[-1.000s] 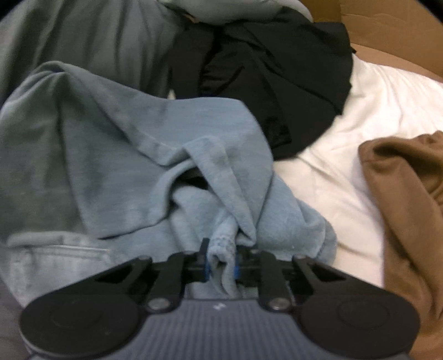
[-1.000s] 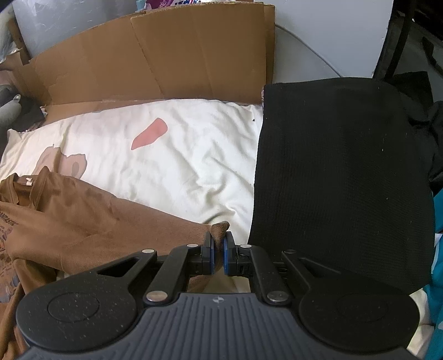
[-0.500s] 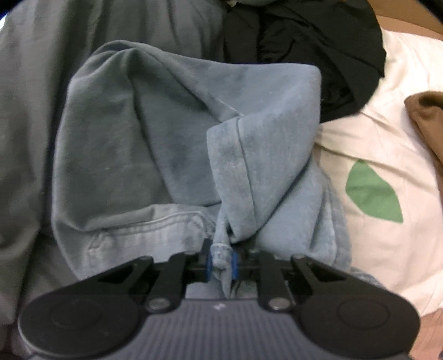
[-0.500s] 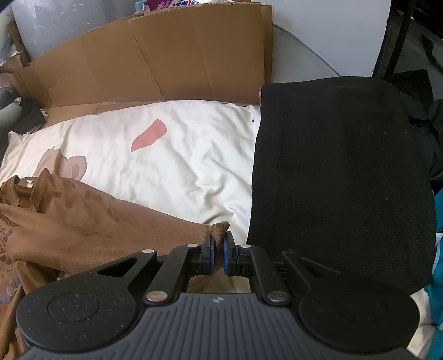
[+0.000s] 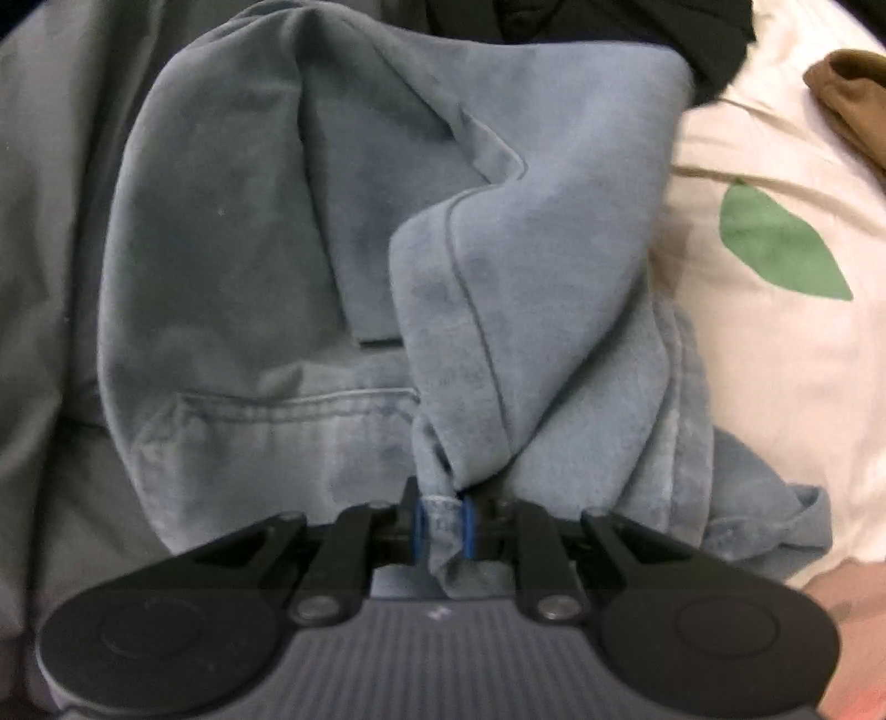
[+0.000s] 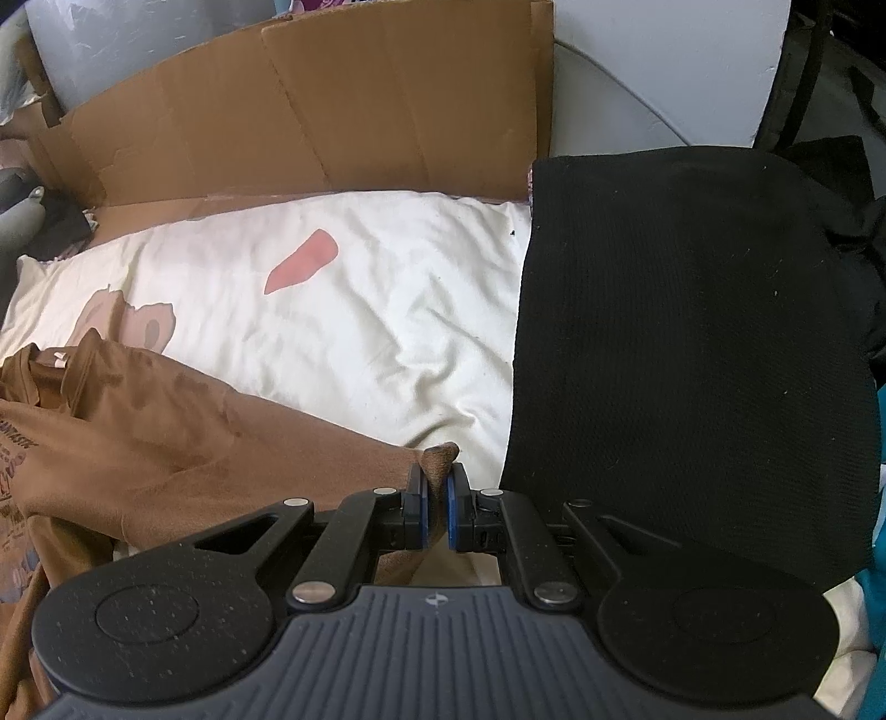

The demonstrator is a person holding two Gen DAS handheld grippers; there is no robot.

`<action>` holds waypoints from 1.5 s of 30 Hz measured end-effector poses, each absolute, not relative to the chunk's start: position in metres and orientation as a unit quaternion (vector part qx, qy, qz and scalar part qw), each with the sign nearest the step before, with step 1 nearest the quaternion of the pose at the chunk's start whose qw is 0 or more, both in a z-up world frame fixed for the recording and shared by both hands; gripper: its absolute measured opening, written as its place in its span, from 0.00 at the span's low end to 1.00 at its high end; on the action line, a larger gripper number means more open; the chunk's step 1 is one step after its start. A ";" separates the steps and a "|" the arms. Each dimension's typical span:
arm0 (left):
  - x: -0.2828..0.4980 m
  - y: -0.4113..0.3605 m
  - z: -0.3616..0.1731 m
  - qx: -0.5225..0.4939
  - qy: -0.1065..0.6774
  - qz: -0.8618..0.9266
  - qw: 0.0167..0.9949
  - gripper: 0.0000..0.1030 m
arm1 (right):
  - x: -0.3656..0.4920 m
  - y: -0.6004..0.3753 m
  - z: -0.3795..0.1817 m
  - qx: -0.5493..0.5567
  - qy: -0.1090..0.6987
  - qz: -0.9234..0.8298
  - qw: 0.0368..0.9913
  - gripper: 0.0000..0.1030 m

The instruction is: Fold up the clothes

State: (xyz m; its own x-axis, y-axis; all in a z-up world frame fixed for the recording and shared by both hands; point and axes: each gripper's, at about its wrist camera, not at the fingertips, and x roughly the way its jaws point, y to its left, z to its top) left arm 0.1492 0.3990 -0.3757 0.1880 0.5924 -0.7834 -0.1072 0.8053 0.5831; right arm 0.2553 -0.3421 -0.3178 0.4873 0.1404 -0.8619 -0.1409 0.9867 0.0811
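1. Clearly, a bunched hem of the blue garment [image 5: 387,266] is clamped between the pads of the left gripper [image 5: 443,526], with cloth hanging below them.
2. The rest of that garment is heaped ahead of the gripper, folded over itself, with a stitched seam running across it.
3. Grey cloth [image 5: 50,249] is seen to its left, black cloth [image 5: 692,27] at the top edge, and a white sheet [image 5: 775,387] with a green leaf print [image 5: 775,249] to the right.
4. A corner of the brown shirt [image 6: 166,443] is pinched by the right gripper [image 6: 437,509], its jaws closed together on the fabric.
5. The shirt is spread to the left on the sheet [image 6: 360,321], print partly visible.
6. A folded black garment [image 6: 692,360] is laid just right of the gripper.
7. Cardboard [image 6: 332,111] is propped behind the sheet.
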 end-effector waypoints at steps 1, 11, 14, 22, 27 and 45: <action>0.149 0.399 -0.376 0.195 0.585 0.238 0.750 0.13 | 0.256 -0.343 -0.318 0.000 0.500 0.082 0.862 0.04; 0.143 0.381 -0.329 0.177 0.549 0.218 0.787 0.61 | 0.257 -0.339 -0.322 -0.001 0.503 0.084 0.860 0.05; 0.139 0.362 -0.311 0.166 0.533 0.186 0.808 0.63 | 0.258 -0.341 -0.320 0.001 0.500 0.082 0.862 0.05; 0.149 0.302 -0.283 0.152 0.462 0.140 0.863 0.63 | 0.255 -0.341 -0.324 0.002 0.504 0.081 0.860 0.05; 0.190 0.298 -0.307 0.112 0.441 0.092 0.886 0.46 | 0.255 -0.342 -0.325 0.001 0.505 0.080 0.859 0.05; 0.238 0.338 -0.387 -0.013 0.490 0.102 0.866 0.07 | 0.256 -0.339 -0.331 -0.012 0.512 0.081 0.855 0.05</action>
